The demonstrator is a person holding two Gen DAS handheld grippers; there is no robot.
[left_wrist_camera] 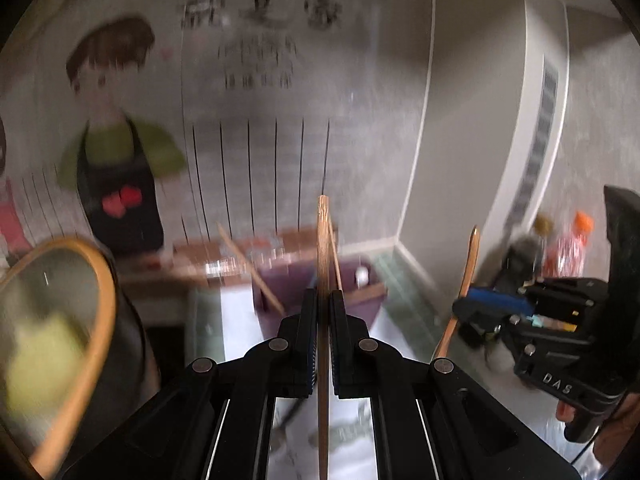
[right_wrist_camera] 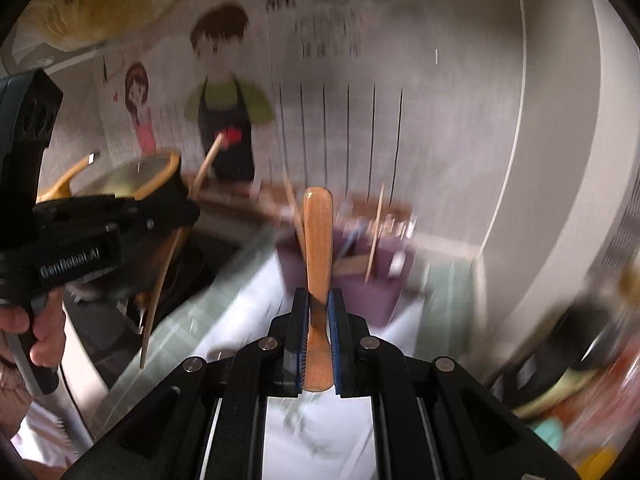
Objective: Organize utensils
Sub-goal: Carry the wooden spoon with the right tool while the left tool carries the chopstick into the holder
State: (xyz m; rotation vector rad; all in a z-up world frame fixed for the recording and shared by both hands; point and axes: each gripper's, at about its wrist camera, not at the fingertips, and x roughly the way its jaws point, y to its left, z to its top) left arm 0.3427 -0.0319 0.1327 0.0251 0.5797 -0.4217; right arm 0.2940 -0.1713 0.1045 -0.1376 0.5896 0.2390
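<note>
Each gripper is clamped on a wooden utensil: the left gripper [left_wrist_camera: 323, 320] holds a thin stick [left_wrist_camera: 323, 240], the right gripper [right_wrist_camera: 318, 320] a flat spoon [right_wrist_camera: 318, 240]. Keep both straight and drop them gently into the purple holder [right_wrist_camera: 360, 296].

A home kitchen or dining corner. Evidence: a wall poster [right_wrist_camera: 280, 80] with cartoon figures, one in an apron, above ruled lines and blurred printed characters; a bench [right_wrist_camera: 224, 312] under a pale green checked cloth, set against the wall; a purple utensil holder [right_wrist_camera: 360, 292] on the bench with wooden sticks standing in it; a glass pot lid with an orange rim [left_wrist_camera: 60, 300] at the left; bottles, one with an orange cap [left_wrist_camera: 576, 240], grouped in the corner beside a tall white appliance with a vent grille [left_wrist_camera: 544, 128]. Motion blur obscures finer detail.
</note>
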